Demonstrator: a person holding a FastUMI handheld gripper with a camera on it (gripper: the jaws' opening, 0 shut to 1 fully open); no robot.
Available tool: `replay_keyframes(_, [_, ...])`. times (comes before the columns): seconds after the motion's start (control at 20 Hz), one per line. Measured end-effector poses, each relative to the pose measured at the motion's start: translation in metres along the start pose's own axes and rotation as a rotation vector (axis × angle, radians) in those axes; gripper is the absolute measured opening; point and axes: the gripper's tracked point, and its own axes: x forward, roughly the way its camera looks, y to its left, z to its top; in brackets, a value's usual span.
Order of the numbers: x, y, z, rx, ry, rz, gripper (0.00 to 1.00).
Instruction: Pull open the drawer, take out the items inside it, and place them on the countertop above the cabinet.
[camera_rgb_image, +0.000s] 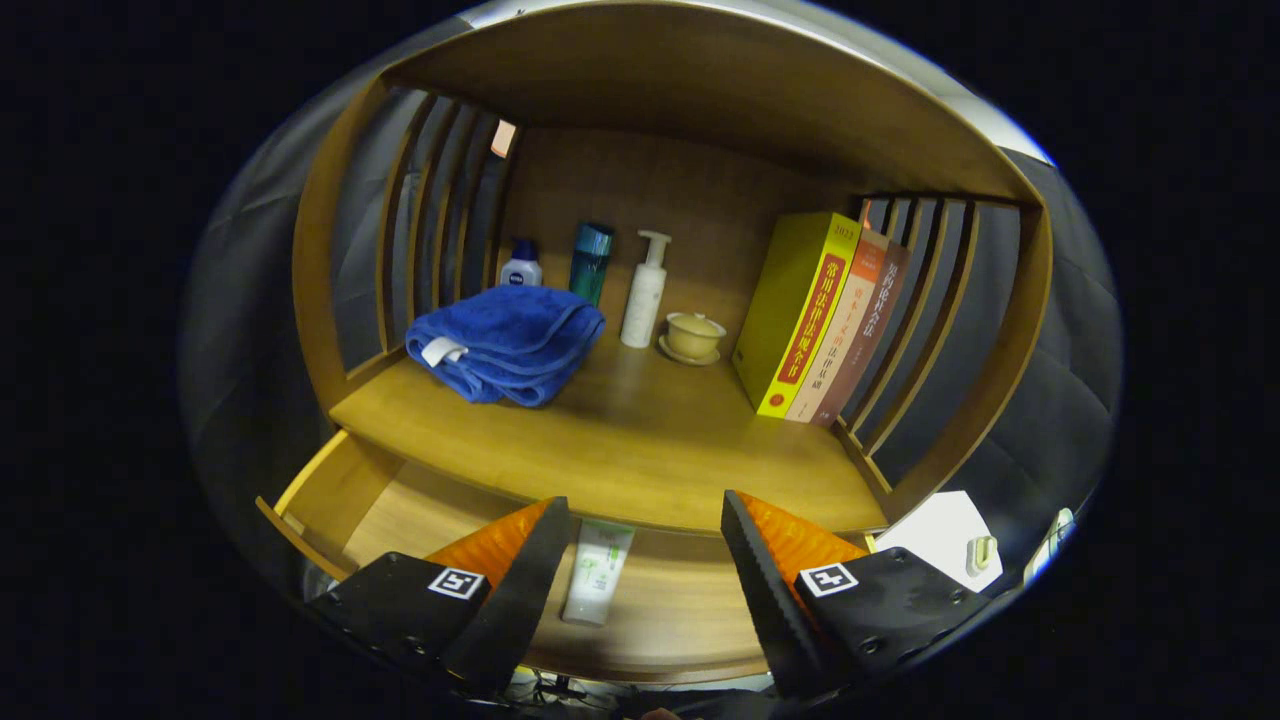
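Note:
The wooden drawer (340, 500) under the countertop (640, 450) stands pulled open. Inside it lies a white and green tube (598, 572), flat on the drawer floor, between my two fingers and just below them. My gripper (645, 560) is open, its orange-and-black fingers (520, 580) spread wide above the drawer, holding nothing. A folded blue towel (505, 343) rests on the countertop at the left.
At the back of the countertop stand a small white and blue bottle (520, 265), a teal bottle (590, 260), a white pump bottle (645, 292) and a lidded cup on a saucer (693, 336). Three books (820, 315) lean at the right. Slatted side walls (420, 210) enclose the shelf.

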Motion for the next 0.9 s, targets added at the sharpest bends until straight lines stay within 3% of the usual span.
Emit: replay_keyframes(0.9, [0.055,0.04,-0.099,-0.026,0.378,0.092,0.99])
